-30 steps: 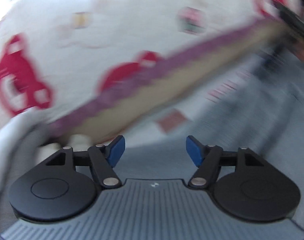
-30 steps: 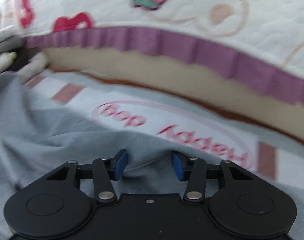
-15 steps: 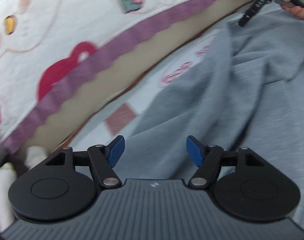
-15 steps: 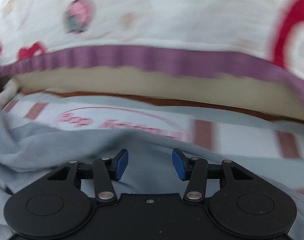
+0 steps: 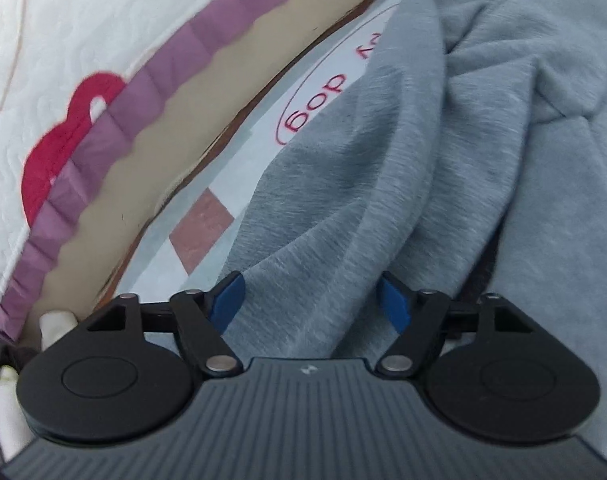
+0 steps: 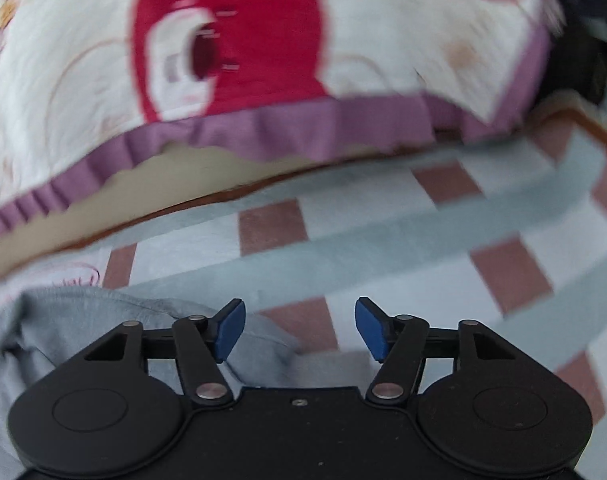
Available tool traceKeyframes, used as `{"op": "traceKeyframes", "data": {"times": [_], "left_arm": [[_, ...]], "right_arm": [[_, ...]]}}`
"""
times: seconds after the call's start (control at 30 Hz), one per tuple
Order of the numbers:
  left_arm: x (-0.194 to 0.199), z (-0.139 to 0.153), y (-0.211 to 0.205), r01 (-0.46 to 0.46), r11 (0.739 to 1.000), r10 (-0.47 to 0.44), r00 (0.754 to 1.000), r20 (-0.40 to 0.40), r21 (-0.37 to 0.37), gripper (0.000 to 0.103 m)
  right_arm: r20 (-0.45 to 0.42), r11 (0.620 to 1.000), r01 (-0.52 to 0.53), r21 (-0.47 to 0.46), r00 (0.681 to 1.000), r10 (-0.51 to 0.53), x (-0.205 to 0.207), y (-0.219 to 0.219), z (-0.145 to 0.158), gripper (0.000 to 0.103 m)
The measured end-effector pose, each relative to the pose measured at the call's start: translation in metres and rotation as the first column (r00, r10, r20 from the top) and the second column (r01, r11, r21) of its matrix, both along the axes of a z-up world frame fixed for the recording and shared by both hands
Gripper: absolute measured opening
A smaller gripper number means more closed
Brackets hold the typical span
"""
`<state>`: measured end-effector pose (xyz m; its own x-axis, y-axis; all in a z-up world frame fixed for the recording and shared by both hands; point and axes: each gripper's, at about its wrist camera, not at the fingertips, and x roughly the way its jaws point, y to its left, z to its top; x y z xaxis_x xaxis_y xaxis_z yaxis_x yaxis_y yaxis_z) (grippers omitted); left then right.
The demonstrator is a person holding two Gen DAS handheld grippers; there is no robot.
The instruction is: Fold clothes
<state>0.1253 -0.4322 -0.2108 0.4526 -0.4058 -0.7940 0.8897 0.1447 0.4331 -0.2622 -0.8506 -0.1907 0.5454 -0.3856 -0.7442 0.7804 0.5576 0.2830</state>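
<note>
Rumpled grey fleece garment (image 5: 443,184) lies on the checked white, blue and brown sheet (image 6: 423,240), beside the white quilt with purple ruffled trim (image 5: 83,60). Left gripper (image 5: 309,300) over the garment, jaws opening, pads off the cloth. Right gripper (image 6: 299,326) above bare sheet at the garment's edge, jaws opening, nothing held.

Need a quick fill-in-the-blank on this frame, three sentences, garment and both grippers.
1. The garment being folded is ___ in colour.
2. The left gripper hangs over the ___.
3. The quilt behind the checked sheet has a ___ ruffled border.

Missing words: grey; garment; purple
</note>
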Motion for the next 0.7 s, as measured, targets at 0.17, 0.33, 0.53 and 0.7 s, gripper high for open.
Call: {"op": "traceKeyframes", "data": {"times": [0.17,0.33,0.53,0.7], "left_arm": [[0.006,-0.004,-0.007,-0.068,0.997,0.067,0.998,-0.015,-0.024,0.034],[0.01,0.018,-0.009,-0.153,0.982,0.156,0.988,0.023,-0.11,0.004],[0.011,0.058,-0.006,-0.193,0.94,0.248,0.953,0.173,-0.282,0.004],[0.006,0.065,-0.006,-0.244,0.89,0.329,0.929,0.17,-0.385,0.004]], "right_arm": [[0.081,0.988,-0.058,0.145,0.996,0.046,-0.005,0.003,-0.021,0.067],[-0.069,0.983,-0.181,-0.017,0.981,0.18,0.017,0.032,-0.025,0.069],[-0.347,0.872,-0.475,-0.119,0.843,0.411,0.044,0.081,-0.039,0.069],[-0.219,0.956,-0.231,-0.181,0.957,0.189,0.048,0.067,-0.044,0.071]]}}
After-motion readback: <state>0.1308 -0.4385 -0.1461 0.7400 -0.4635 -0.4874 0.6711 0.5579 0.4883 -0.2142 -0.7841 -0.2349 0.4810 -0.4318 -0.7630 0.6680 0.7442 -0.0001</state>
